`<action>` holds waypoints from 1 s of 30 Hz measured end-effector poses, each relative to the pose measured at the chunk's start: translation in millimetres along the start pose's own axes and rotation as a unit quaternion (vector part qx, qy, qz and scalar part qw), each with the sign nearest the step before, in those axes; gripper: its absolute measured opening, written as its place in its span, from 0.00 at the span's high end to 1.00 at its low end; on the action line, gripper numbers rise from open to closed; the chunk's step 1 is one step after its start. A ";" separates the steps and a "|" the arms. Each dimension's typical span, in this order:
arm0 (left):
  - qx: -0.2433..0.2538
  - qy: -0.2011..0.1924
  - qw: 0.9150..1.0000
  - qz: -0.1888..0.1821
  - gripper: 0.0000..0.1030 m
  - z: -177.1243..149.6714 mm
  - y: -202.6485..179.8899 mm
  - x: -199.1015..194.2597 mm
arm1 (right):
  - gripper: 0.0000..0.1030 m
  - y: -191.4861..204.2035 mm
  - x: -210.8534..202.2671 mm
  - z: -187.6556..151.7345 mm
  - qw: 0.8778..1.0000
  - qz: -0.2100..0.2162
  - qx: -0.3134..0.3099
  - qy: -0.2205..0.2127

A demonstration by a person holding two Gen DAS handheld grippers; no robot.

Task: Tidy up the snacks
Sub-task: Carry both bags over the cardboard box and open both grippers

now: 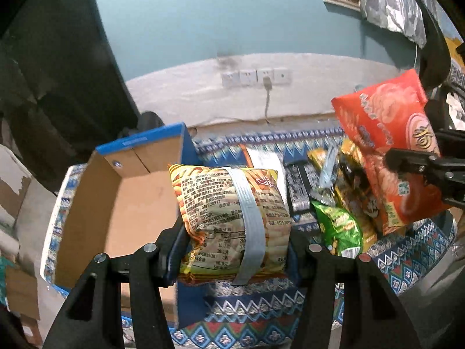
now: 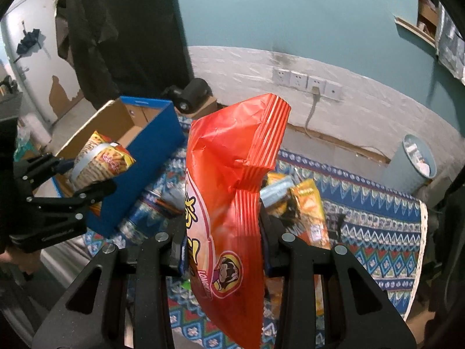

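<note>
My left gripper (image 1: 232,250) is shut on a yellow snack bag (image 1: 232,218) with a silver back seam, held above the right wall of an open cardboard box (image 1: 116,209) with blue outer sides. My right gripper (image 2: 223,250) is shut on a large red snack bag (image 2: 229,203), lifted upright above the table. The red bag also shows in the left wrist view (image 1: 389,151) at the right. The yellow bag and left gripper show in the right wrist view (image 2: 98,163) over the box (image 2: 151,145). The box looks empty inside.
A heap of snack packets lies on the patterned tablecloth (image 1: 407,261): a green bag (image 1: 337,226), yellow-black bags (image 1: 354,192), dark packets (image 1: 299,186). Wall sockets (image 1: 255,77) with a cable are behind. A grey bin (image 2: 418,160) stands past the table's right end.
</note>
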State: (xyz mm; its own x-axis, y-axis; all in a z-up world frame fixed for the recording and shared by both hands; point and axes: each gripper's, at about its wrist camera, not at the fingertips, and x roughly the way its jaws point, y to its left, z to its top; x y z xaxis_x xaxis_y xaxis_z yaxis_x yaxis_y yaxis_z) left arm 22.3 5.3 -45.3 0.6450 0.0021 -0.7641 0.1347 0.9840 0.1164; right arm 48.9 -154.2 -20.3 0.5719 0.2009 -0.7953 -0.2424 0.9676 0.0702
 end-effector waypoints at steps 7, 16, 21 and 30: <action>-0.007 -0.027 0.999 0.022 0.44 2.9 30.3 -13.2 | 0.66 25.9 8.9 21.2 1.000 0.012 -0.016 -0.007; -0.033 -0.024 0.998 0.046 0.44 -7.8 74.0 -12.8 | 0.66 68.9 20.1 48.6 0.998 0.036 -0.043 -0.012; -0.052 -0.025 0.997 0.054 0.44 -12.6 98.4 -16.1 | 0.66 93.1 32.8 62.2 0.997 0.051 -0.057 -0.009; -0.076 -0.020 0.994 0.077 0.44 -21.3 137.5 -10.7 | 0.66 136.7 64.6 81.5 0.994 0.072 -0.081 0.010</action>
State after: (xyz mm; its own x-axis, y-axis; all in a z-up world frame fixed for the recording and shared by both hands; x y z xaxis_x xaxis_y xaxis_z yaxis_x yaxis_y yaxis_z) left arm 17.9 144.4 -34.6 0.6785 0.1512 -0.7188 -0.0815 0.9880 0.1309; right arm 116.5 3.5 -13.1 0.5069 0.3304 -0.7962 -0.4450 0.8913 0.0866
